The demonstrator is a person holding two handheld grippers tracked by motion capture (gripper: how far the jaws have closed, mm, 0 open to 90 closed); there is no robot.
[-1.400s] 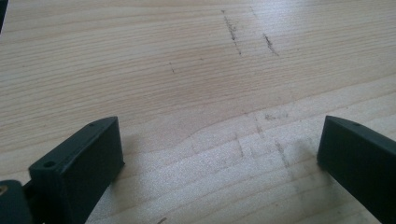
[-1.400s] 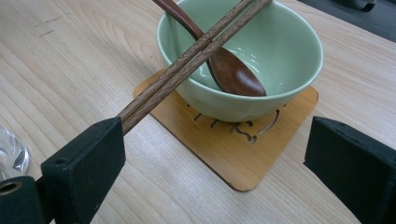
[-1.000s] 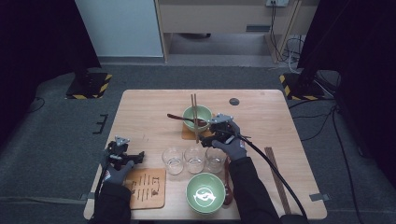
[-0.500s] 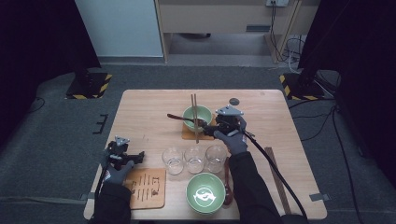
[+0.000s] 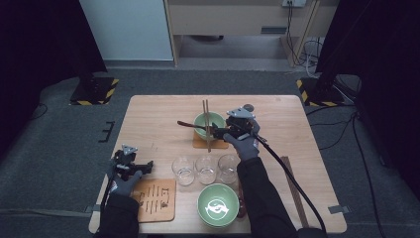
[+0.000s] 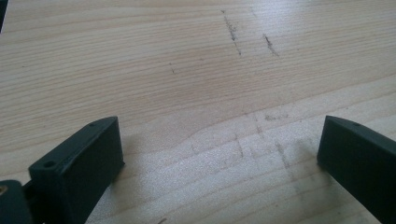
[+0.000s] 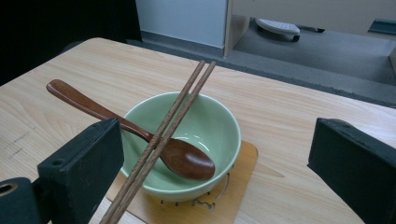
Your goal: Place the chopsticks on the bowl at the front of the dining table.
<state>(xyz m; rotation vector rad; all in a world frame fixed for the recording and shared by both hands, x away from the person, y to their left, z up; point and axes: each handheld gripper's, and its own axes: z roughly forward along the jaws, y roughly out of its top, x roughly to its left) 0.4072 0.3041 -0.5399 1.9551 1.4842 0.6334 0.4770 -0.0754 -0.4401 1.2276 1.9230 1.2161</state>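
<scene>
1. Far bowl [image 7: 187, 140]: pale green, glossy, plain inside.
2. Spoon [image 7: 140, 135] in it: dark reddish-brown wood.
3. Chopsticks [image 7: 163, 135] across its rim: brown wood, finely ridged texture near the tips.
4. Coaster [image 7: 233, 196] under that bowl: light tan with dark line drawing.
5. Near bowl [image 5: 218, 205] at the table's near edge: green with a white swirl pattern inside.
6. Three glasses [image 5: 205, 168]: clear, colourless.
7. Mat [image 5: 156, 199] by the near left corner: orange-brown with dark markings.
8. Table [image 6: 140, 70]: light wood grain, dark scuff marks.
9. Right gripper [image 5: 214, 132] and left gripper [image 5: 148, 164]: black jaws, grey top plates.
</scene>
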